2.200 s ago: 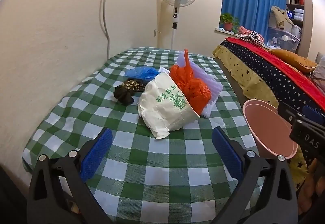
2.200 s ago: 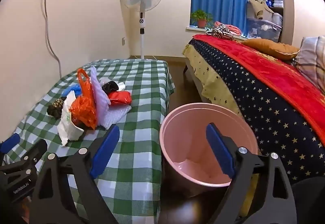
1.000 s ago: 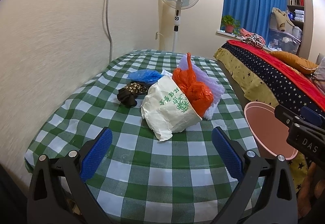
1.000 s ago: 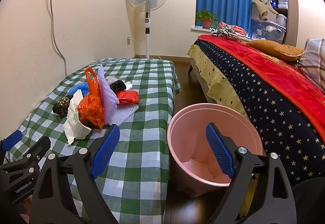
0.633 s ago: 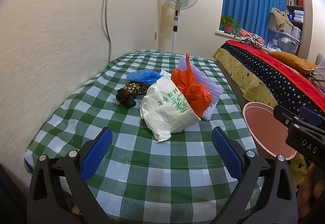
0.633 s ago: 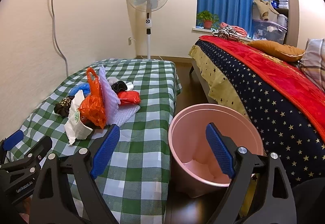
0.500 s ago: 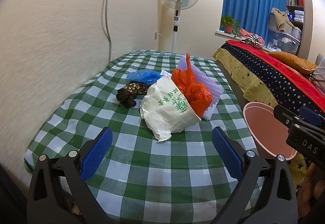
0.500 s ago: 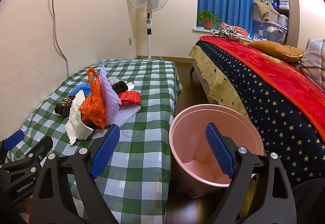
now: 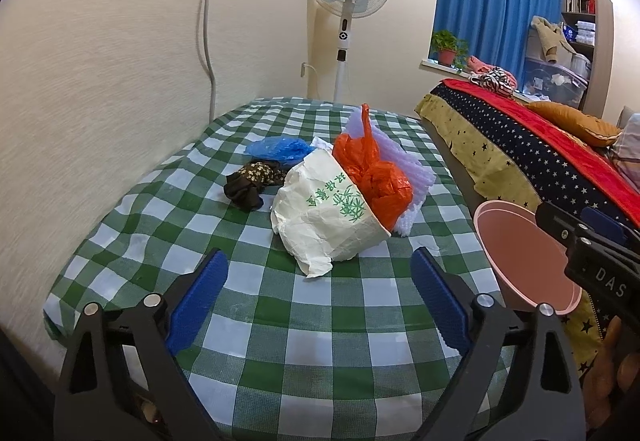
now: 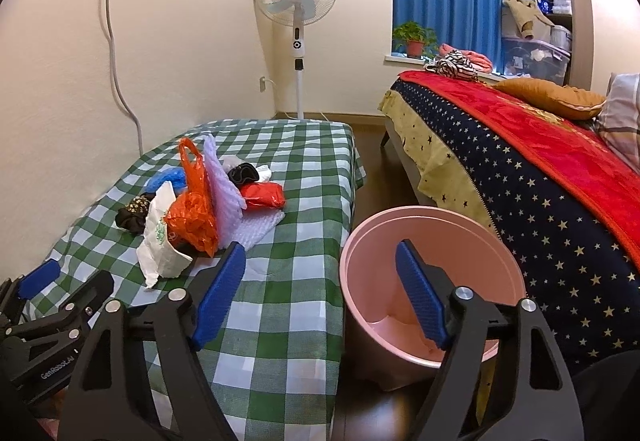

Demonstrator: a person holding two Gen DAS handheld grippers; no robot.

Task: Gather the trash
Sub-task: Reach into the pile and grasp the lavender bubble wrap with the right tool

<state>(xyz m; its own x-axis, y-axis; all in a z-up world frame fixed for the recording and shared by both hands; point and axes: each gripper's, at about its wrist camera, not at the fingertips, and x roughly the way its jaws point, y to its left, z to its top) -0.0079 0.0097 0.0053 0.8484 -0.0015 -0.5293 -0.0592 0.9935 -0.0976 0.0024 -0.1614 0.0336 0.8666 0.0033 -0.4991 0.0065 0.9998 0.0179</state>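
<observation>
trash heaped on the checked bench, bin waiting at its edge

both grippers hang short of the pile, and nothing has been picked up yet. the left gripper [image 9: 318, 293] is spread wide with only checked cloth showing between its blue pads; its jaws have just been closing a little, on nothing. the right gripper [image 10: 322, 291] is also apart and empty, its jaws having just narrowed more noticeably, with the edge of the bench [image 10: 304, 321] and the pink bin [image 10: 436, 241] showing through the gap.

the trash sits in one cluster mid-bench. from the left wrist view a crumpled white paper bag [image 9: 326, 217] lies at 12 o'clock, nearest the gripper. an orange plastic bag [image 9: 372, 177] leans against it at about 1 o'clock. behind that stands a pale lilac foam sheet [image 9: 404, 169]. a blue plastic bag [image 9: 280, 149] and a dark patterned wad [image 9: 250, 183] sit at 11 o'clock. the right wrist view adds a red packet [image 10: 264, 195] and a small black item [image 10: 242, 173] on the far side of the heap.

the bin stands on the floor just beside the bench's right edge, likely put there so each piece needs only a short carry. the white bag, closest and loose, looks the natural first grab.
</observation>
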